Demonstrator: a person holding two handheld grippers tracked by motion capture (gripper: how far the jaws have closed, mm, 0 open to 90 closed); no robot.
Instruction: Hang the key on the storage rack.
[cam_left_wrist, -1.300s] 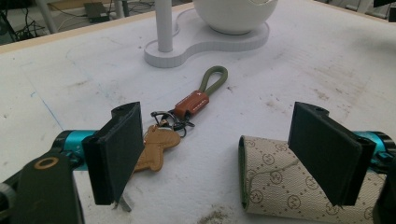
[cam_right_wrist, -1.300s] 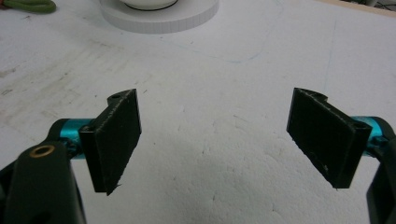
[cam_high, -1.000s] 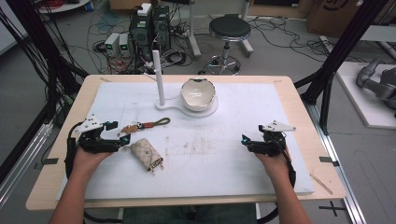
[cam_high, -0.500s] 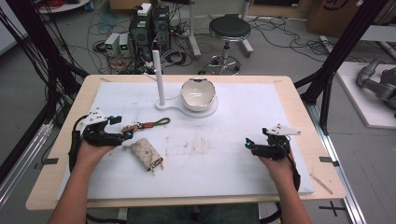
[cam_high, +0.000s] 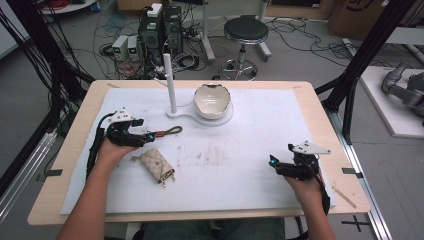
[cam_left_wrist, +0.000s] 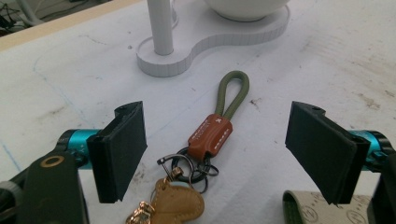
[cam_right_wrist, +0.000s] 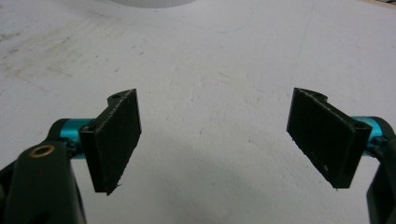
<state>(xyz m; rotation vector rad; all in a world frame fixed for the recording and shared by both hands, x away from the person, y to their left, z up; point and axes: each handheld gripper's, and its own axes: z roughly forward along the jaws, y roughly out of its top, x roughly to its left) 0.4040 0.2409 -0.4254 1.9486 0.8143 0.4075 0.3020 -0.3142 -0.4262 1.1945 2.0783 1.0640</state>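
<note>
The left tongs (cam_high: 142, 134) sit low over the white mat on the worktop (cam_high: 75, 150), jaws spread wide, with the key strap (cam_left_wrist: 219, 116) lying between them on the mat. In the left gripper view the strap's olive cord loop (cam_left_wrist: 232, 93) points away toward the white stand (cam_left_wrist: 187, 51), its brown leather tab (cam_left_wrist: 211, 135) lies midway between the two pads, and a cluster of metal rings (cam_left_wrist: 191, 168) trails back toward the camera, joined to a tan leather charm (cam_left_wrist: 175, 203). Just beside it, nearer the person, lies a beige quilted key pouch (cam_high: 156, 165); whether the rings are linked to it cannot be told.

The strap looks light and limp. The cord loop is soft and would bend or slide out of a pinch, and the rings are hard, round and likely to slip and swing. The leather tab seems the best place to take hold: flat, slightly stiff, with some grip against the black pads, and already centred in the gap. Whatever hangs from the rings will probably dangle and sway once lifted, so a firm squeeze across the tab's width seems wise.

The right tongs (cam_high: 280, 166) rest well apart at the right of the mat, jaws also wide apart and holding nothing. A white bowl (cam_high: 212, 100) sits on the stand's base beyond the strap.
</note>
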